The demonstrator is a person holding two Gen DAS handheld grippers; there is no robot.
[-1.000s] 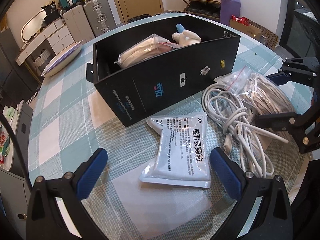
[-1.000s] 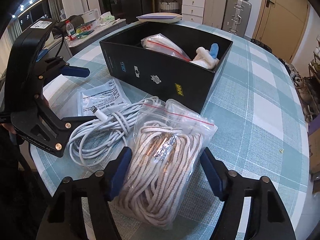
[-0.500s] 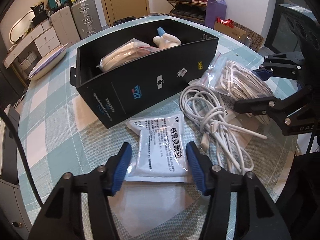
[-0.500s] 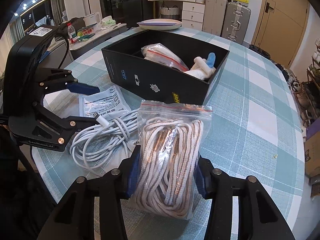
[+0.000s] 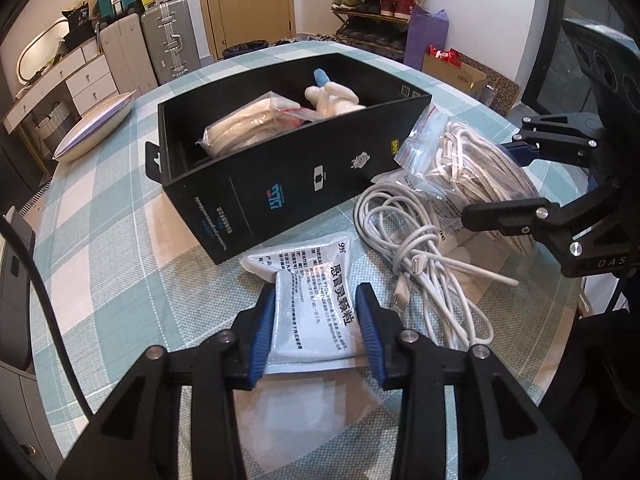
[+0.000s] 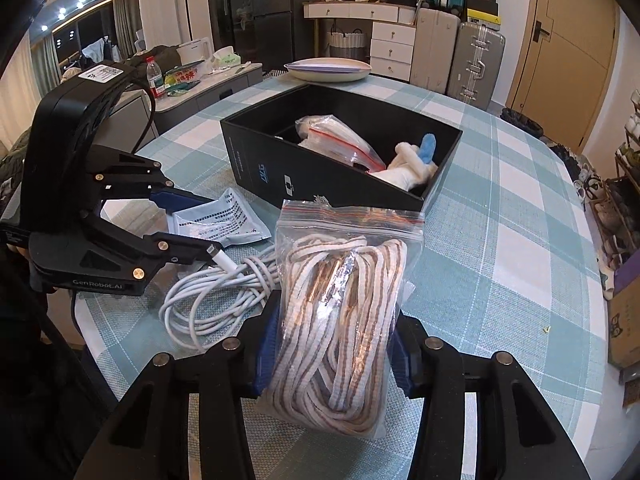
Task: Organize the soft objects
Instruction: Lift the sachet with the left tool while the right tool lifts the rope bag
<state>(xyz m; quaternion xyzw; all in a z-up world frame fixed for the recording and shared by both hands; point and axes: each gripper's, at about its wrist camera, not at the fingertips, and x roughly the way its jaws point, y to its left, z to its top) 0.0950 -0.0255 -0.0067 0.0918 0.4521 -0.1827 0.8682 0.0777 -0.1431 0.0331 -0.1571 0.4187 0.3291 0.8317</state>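
Rope bag pinched in right tool, sachet pinched in left tool; slippery plastic, likely to slide out mid-lift toward black box.

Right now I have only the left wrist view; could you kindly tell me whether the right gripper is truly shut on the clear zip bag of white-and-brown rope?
Observer: Yes; the right wrist view shows both blue pads of the right gripper pressing the sides of the clear zip bag of white-and-brown rope.
Operator: Thank you. My left gripper is shut on the white printed pouch; how deep is that grip?
Observer: Mid-bag; the bundle's lower end extends back past the pads.
Operator: And inside the black cardboard box?
Observer: The white plush toy lies in the corner nearest the rope bag.
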